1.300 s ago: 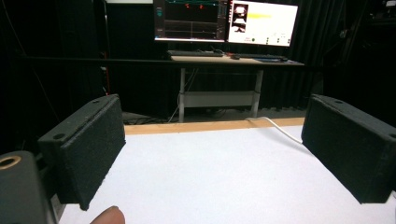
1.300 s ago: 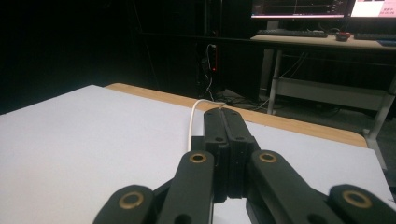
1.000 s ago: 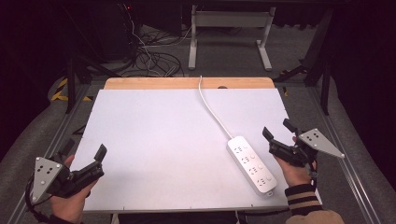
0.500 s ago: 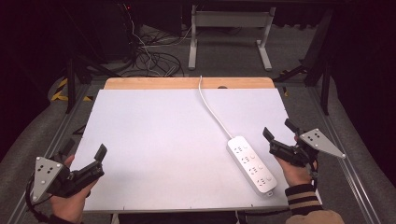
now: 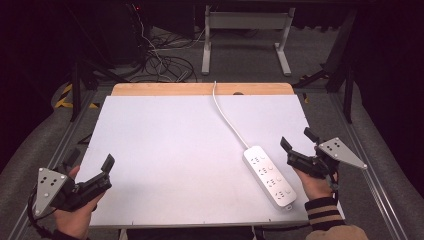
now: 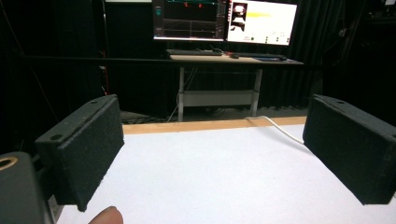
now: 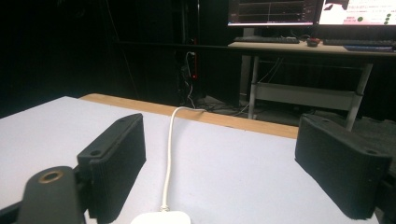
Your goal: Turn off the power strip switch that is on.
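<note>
White power strip (image 5: 269, 176): one; grippers, seemingly two.

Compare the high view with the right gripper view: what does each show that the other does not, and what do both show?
High view alone: the whole white power strip with its sockets, the left gripper at the table's near left corner, and both hands.

Right gripper view alone: the lit monitors and a keyboard on a desk beyond the table.

Both: the white table, its wooden far edge, the strip's white cable, and the right gripper with its fingers apart, holding nothing.
</note>
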`<action>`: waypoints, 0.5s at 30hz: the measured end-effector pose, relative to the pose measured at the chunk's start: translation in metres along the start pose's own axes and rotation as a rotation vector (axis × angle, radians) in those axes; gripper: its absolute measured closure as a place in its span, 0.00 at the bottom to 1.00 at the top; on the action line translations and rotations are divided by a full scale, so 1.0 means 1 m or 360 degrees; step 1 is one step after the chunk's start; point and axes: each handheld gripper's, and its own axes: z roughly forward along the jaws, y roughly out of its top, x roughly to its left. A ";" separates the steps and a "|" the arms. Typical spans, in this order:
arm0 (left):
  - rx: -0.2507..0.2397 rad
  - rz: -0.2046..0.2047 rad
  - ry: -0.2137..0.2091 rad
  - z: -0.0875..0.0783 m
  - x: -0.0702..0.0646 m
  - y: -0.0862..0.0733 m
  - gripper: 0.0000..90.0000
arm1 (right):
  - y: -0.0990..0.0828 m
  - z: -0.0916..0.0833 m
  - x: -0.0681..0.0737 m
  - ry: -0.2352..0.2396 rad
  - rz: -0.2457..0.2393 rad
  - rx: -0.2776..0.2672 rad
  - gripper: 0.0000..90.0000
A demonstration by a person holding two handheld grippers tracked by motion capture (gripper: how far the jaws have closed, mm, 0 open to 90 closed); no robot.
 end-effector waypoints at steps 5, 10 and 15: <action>-0.0008 0.0001 -0.0002 0.000 0.000 0.001 0.06 | 0.000 -0.001 0.002 0.0003 -0.0006 0.0005 0.18; 0.0005 0.0007 -0.0009 0.002 -0.001 0.000 0.06 | -0.001 -0.001 0.001 -0.0004 -0.0006 0.0014 0.19; 0.0002 0.0007 -0.0008 0.001 -0.001 0.000 0.06 | -0.001 -0.001 0.001 -0.0006 -0.0005 0.0015 0.18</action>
